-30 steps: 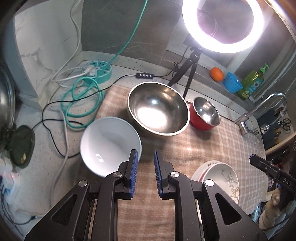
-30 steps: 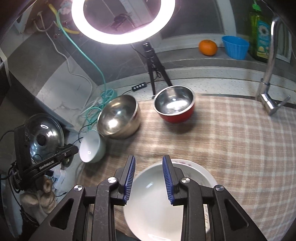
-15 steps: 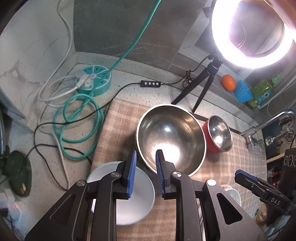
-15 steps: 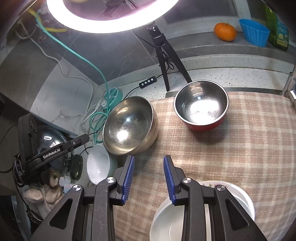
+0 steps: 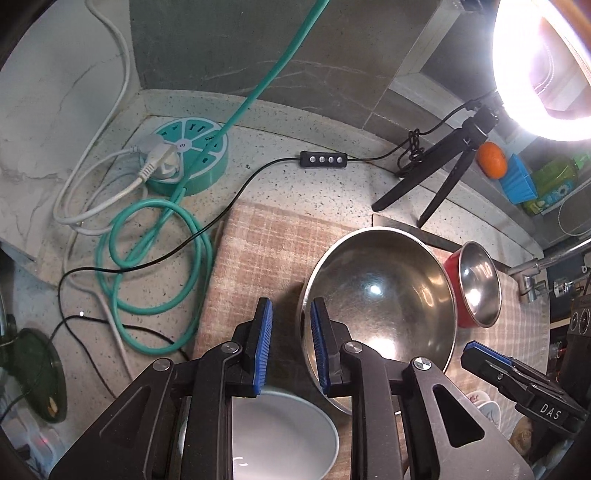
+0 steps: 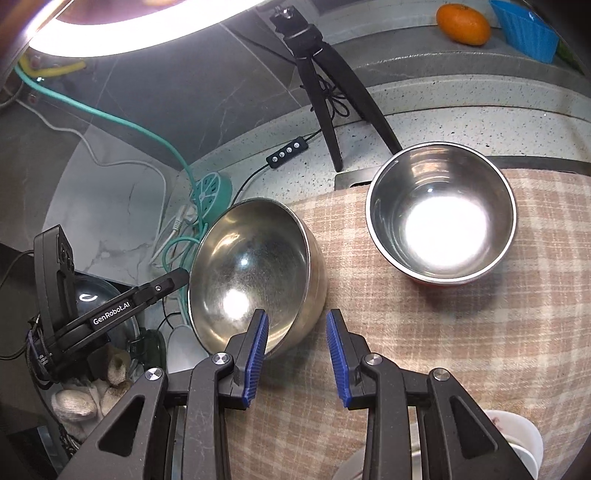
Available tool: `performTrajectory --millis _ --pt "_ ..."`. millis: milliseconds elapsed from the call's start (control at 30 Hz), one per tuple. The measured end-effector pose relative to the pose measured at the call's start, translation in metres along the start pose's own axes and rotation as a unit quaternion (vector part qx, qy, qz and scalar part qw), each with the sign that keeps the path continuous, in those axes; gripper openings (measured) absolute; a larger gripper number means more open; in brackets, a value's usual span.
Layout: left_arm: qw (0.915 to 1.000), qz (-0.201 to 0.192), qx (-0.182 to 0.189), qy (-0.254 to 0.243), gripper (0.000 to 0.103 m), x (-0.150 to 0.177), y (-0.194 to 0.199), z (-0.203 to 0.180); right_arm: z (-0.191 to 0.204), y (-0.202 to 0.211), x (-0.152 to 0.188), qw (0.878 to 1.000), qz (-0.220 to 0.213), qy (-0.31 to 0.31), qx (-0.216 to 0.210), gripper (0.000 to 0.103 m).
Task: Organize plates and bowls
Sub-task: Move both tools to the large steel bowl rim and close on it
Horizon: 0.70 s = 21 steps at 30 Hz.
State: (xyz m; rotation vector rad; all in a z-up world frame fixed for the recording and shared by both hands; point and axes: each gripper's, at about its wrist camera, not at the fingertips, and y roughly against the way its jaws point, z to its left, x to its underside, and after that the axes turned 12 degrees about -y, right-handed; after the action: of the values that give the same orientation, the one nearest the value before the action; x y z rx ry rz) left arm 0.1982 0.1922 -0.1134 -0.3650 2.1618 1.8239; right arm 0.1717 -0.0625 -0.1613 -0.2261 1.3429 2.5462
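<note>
A large steel bowl [image 5: 380, 306] sits on the checked cloth [image 5: 258, 258], also in the right wrist view [image 6: 255, 273]. My left gripper [image 5: 290, 347] is open and straddles its near left rim. My right gripper [image 6: 297, 354] is open and straddles its right rim. A smaller red bowl with a steel inside [image 6: 441, 214] stands to the right; it also shows in the left wrist view [image 5: 476, 286]. A white bowl [image 5: 284, 435] lies under my left gripper. White plates [image 6: 517, 443] lie under my right gripper.
A ring light on a black tripod [image 6: 325, 85] stands behind the bowls. A teal power hub [image 5: 188, 162] and coiled cables [image 5: 155, 258] lie on the counter left of the cloth. An orange [image 6: 463, 24] and a blue cup [image 6: 524, 29] sit on the back ledge. A tap [image 5: 532, 273] is at right.
Both grippers have moved forward to the large steel bowl, away from the white bowl and the plates. Both pairs of jaws now sit over its rim.
</note>
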Motion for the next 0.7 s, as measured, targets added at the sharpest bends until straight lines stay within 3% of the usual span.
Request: performTrajectory --millis 300,433,600,700 --pt "1.0 0.007 0.003 -0.004 0.019 -0.001 -0.012 0.0 0.003 -0.024 -0.009 1.0 0.009 -0.001 0.016 0.03" --pt "0.9999 0.01 0.006 -0.008 0.012 -0.002 -0.017 -0.003 0.001 -0.033 -0.013 1.0 0.013 -0.005 0.021 0.029" --pt "0.9998 0.014 0.008 -0.014 0.007 -0.001 -0.021 -0.007 0.003 -0.039 -0.012 0.999 0.022 0.005 0.023 0.017" --pt "0.9997 0.014 0.005 -0.017 0.007 0.0 -0.021 -0.009 0.004 -0.04 -0.012 0.999 0.021 0.008 0.028 0.016"
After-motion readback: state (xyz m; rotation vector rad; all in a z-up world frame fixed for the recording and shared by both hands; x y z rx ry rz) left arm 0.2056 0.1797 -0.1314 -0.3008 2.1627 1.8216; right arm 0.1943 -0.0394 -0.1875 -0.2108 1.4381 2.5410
